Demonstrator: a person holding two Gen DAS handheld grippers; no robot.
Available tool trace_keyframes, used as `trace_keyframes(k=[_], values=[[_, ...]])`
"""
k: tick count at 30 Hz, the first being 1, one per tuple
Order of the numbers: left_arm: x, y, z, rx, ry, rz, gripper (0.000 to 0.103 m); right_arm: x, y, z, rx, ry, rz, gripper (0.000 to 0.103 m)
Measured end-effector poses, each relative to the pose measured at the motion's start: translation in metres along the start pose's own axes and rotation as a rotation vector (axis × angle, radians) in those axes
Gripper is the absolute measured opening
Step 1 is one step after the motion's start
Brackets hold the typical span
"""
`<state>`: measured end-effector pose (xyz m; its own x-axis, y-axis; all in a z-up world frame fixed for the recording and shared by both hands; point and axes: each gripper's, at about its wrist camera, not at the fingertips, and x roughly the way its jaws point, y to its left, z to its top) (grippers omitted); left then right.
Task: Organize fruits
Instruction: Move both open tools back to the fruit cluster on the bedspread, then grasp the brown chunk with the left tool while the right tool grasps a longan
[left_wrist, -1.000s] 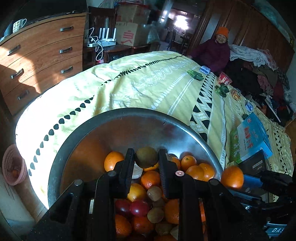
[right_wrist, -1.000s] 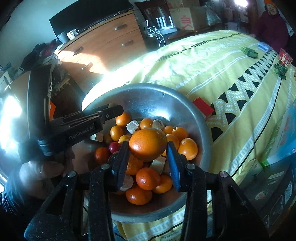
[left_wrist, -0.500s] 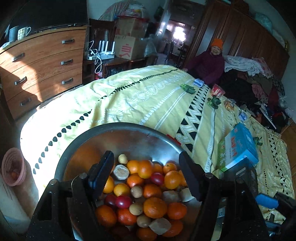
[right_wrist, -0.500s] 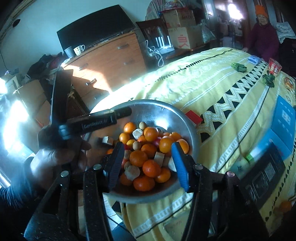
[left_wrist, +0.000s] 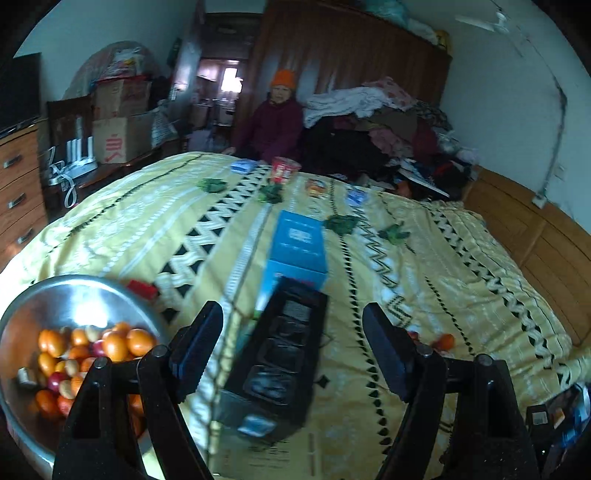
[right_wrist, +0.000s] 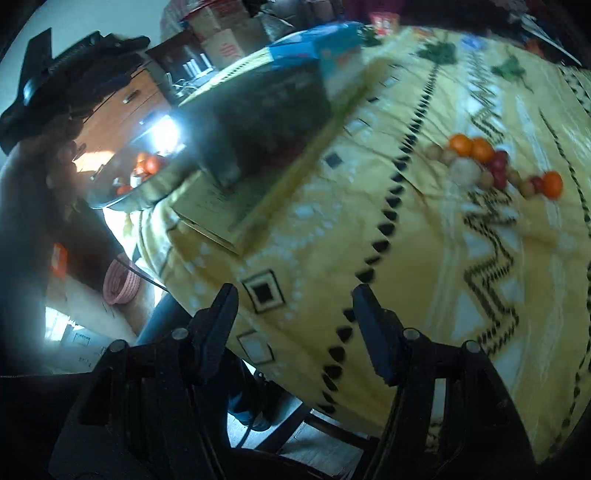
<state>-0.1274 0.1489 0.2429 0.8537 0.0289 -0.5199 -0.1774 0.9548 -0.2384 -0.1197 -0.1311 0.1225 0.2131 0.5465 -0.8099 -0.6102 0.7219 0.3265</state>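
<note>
The left claw (left_wrist: 293, 345) is spread wide and holds nothing; the right claw (right_wrist: 293, 323) is likewise spread and empty. Both hang above a bed (left_wrist: 461, 280) covered with a yellow quilt patterned in white bands and black zigzags. On the quilt we see a blue carton (left_wrist: 299, 247) with a black box (left_wrist: 280, 365) just in front of it, and several small packets and green items farther back. The room holds a wooden dresser (left_wrist: 14, 192), stacked cardboard boxes (left_wrist: 118, 129), a heap of clothes (left_wrist: 388, 125) and a seated person in an orange hat (left_wrist: 275, 122). A pink basket (right_wrist: 120, 282) sits on the floor beside the bed.

The metal bowl (left_wrist: 81, 291) rests at the bed's near edge, left of the black box, and carries oranges, red fruits and smaller pale ones. A second group, the sorted fruits (right_wrist: 495, 166), lies in a loose row on the quilt well apart from the bowl: oranges, small red pieces and pale round pieces that may be longans, though motion blur prevents confirmation.

Compared with one second ago, the left claw no longer grips a kiwi, the right claw no longer grips an orange, and both views have swung from the bowl toward the open quilt.
</note>
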Motion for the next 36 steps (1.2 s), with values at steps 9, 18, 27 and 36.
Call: trace_keyframes(k=[9,18,27,36], values=[[0.112,-0.097,-0.041,0.033,0.228,-0.215,0.079,-0.029,-0.067,-0.019,0.136,-0.071,-0.034,0.065],[0.232,-0.155,-0.108,0.129,0.448,-0.309,0.054,-0.039,-0.131,-0.039,0.265,-0.079,-0.041,0.065],[0.281,-0.159,-0.131,0.14,0.495,-0.242,0.054,-0.033,-0.176,-0.037,0.337,-0.069,-0.037,0.066],[0.28,-0.165,-0.133,0.165,0.474,-0.279,0.041,-0.029,-0.19,-0.018,0.328,-0.09,-0.043,0.065]])
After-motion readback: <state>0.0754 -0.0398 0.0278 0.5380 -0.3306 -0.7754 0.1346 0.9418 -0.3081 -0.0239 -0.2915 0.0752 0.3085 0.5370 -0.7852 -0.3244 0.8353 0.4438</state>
